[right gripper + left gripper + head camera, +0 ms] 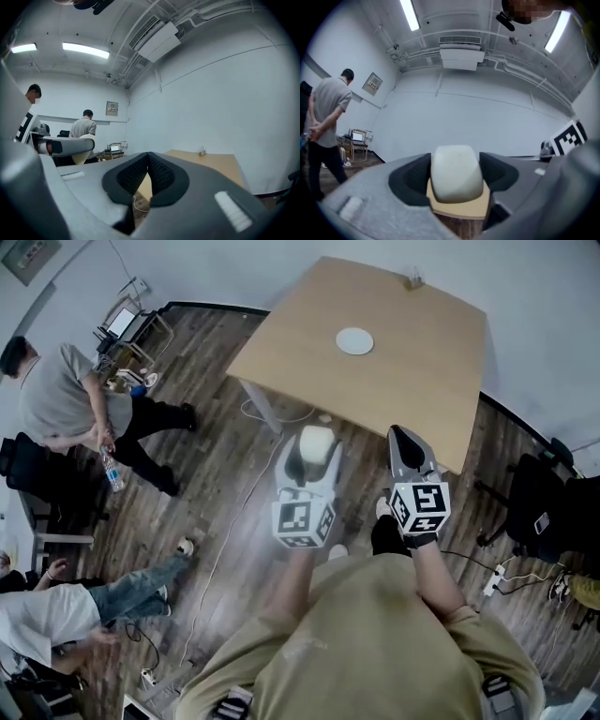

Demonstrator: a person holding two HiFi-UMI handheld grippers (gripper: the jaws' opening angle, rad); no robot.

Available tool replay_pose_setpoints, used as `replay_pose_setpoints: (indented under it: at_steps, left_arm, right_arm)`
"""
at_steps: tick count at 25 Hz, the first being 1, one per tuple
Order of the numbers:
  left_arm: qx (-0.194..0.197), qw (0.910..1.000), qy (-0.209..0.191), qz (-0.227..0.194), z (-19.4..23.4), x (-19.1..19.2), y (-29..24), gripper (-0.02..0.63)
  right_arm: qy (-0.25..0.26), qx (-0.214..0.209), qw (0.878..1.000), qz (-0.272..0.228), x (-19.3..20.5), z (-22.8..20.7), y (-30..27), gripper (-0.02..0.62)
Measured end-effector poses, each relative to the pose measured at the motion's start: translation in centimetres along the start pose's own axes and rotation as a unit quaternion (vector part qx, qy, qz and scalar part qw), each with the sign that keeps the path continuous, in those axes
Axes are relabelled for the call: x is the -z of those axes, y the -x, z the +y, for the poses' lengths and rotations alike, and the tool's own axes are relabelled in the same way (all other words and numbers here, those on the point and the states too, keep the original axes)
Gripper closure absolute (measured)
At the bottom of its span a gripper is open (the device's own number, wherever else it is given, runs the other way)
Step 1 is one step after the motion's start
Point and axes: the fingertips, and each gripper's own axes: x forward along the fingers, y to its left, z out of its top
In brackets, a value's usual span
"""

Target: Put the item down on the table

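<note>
You hold one pale rounded item clenched in your left claw. The two dark pads press on its flanks and its domed top stands proud above them. The grip sits low on the item, which probably leaves its underside free to meet a surface first.

The item is in the air in front of you, over the wooden floor and short of the near edge of the worktop. It touches nothing but the pads, so the putting-down looks not yet begun. You would need to carry it forward over the wood before lowering.

Your right claw is clenched on nothing, its ribbed pads meeting with no gap. It rides beside the left, well clear of the item. That suits a spare tool kept out of the way of a one-handed placement.

Counted, there are two claws, one item and one worktop. On the worktop lies one flat white disc near the middle, and one small object stands at the far edge, too small to name. The near half is bare, which seems the natural landing place.

Two other people show in the head view: one standing at the left, holding a bottle, and one low down at the lower left. Both are well apart from your path.
</note>
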Motion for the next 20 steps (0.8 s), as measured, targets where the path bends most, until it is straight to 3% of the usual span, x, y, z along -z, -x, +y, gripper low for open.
replay_pose_setpoints:
  at_steps: [5, 11, 20]
  left_arm:
    - [-0.037, 0.9991, -0.018, -0.014, 0.7, -0.3, -4.4, 0.284]
    - [-0.062, 0.9972, -0.024, -0.035, -1.3, -1.5, -12.9, 0.284]
    - [-0.108, 0.9938, -0.022, -0.01, -3.3, 0.7, -21.9, 0.284]
  right_arm:
    - [-0.005, -0.04, 0.999, 0.002, -0.1, -3.0, -4.6, 0.588]
    - [-0.003, -0.054, 0.999, -0.006, -2.2, -11.4, -10.1, 0.589]
    - [0.006, -0.098, 0.995, 0.012, -1.5, -19.0, -16.2, 0.589]
